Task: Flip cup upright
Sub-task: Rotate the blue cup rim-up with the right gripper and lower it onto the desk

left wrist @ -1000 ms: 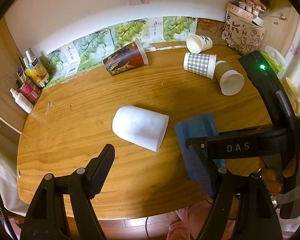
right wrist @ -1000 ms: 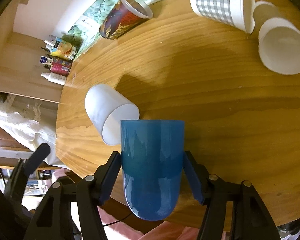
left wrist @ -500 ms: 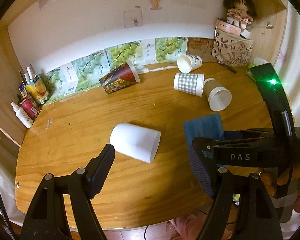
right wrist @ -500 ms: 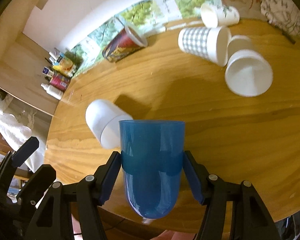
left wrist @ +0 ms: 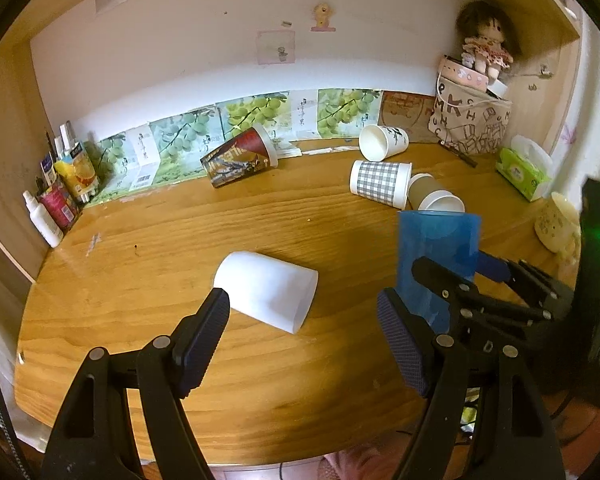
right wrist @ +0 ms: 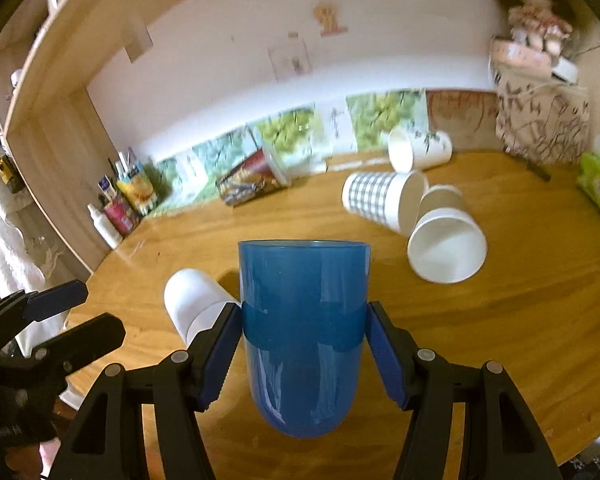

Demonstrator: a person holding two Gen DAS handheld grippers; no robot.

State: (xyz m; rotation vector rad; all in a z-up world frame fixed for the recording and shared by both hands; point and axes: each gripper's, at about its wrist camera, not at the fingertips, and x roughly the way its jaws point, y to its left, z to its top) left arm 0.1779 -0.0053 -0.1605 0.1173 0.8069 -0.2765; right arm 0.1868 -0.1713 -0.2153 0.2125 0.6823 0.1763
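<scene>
My right fingers (right wrist: 304,354), clamped on the blue cup (right wrist: 303,332), had swung it mouth-up above the surface (right wrist: 520,344); left fingers (left wrist: 304,344) apart.

The wooden table (left wrist: 148,240) has a wide bare strip across its middle and left part, where a gripper can pass. The white cup (left wrist: 266,290) lies on its side near the front and blocks this way. At the right rear, the checked cup (left wrist: 378,182), brown cup (left wrist: 434,198) and another paper cup (left wrist: 382,142) lie close together. Bottles (left wrist: 58,192) stand at the left edge
</scene>
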